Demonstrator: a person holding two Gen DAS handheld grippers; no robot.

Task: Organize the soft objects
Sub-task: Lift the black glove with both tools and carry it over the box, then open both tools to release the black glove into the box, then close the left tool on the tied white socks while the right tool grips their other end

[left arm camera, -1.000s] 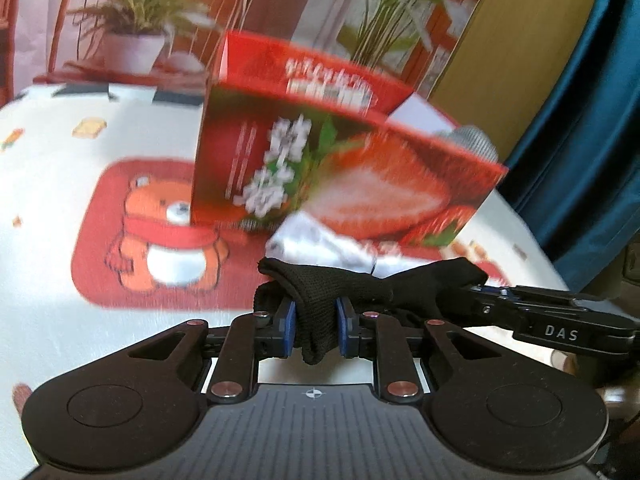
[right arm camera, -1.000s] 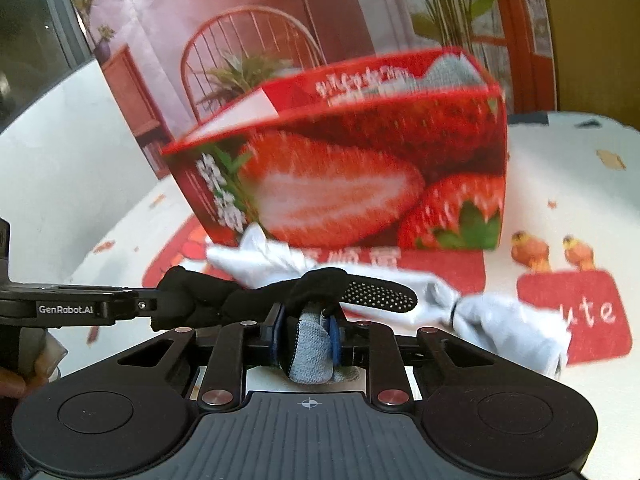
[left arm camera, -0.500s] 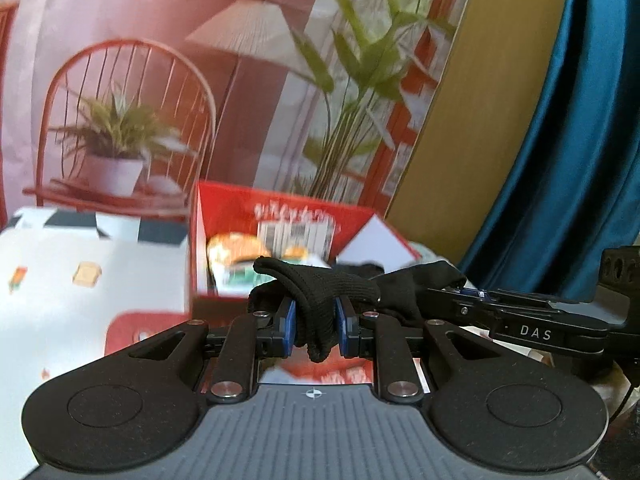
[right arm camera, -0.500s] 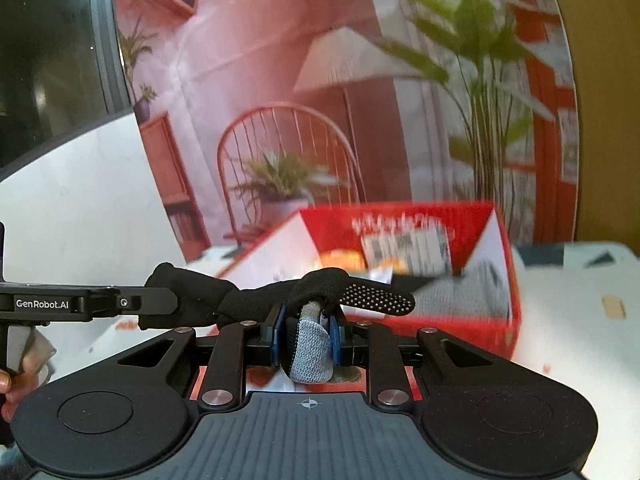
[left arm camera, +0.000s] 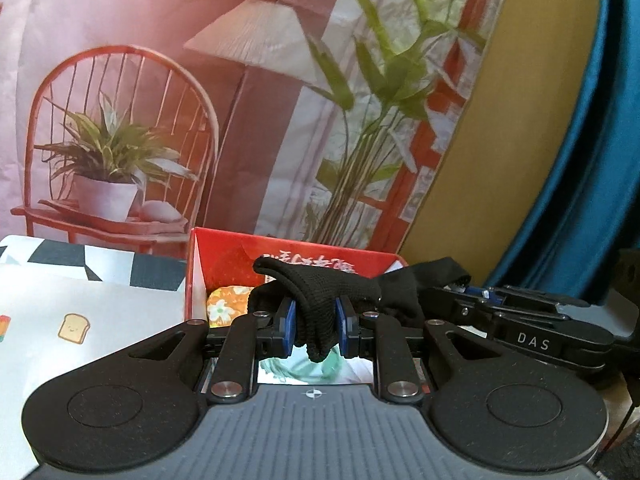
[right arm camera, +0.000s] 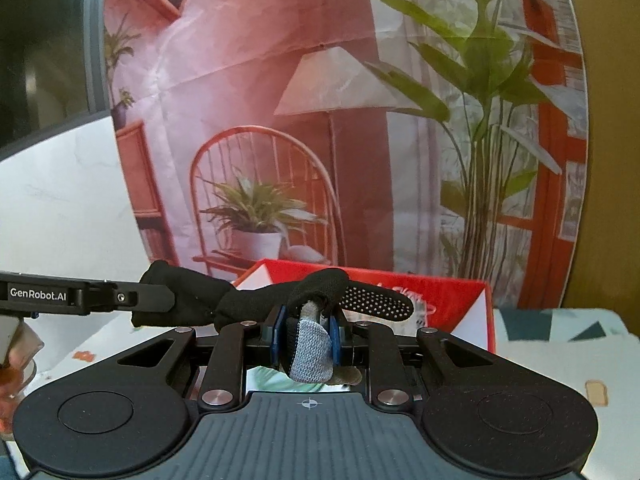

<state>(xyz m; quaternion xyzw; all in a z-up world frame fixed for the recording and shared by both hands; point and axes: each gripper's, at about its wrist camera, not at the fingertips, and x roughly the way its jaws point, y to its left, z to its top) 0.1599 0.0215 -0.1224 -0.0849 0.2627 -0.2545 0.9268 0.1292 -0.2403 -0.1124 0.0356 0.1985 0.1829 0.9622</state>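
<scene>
Both grippers hold one black sock stretched between them above the red strawberry box (left arm camera: 224, 248). My left gripper (left arm camera: 316, 330) is shut on one end of the black sock (left arm camera: 320, 292). My right gripper (right arm camera: 306, 338) is shut on the other end, black with a grey toe patch and white grip dots (right arm camera: 376, 300). The box (right arm camera: 440, 292) lies just ahead and below. An orange flowered soft item (left arm camera: 224, 306) lies inside the box. The right gripper shows in the left wrist view (left arm camera: 532, 338), and the left gripper shows in the right wrist view (right arm camera: 80, 294).
A printed backdrop with a chair, plant and lamp (left arm camera: 168, 100) stands behind the box. The white patterned tablecloth (left arm camera: 80, 316) spreads to the left. A blue curtain (left arm camera: 592, 160) hangs at the right. A yellow wall panel (left arm camera: 480, 160) is behind.
Both grippers have risen with the sock, from in front of the box's strawberry side to above its open top. The white cloths on the table have dropped out of view.
</scene>
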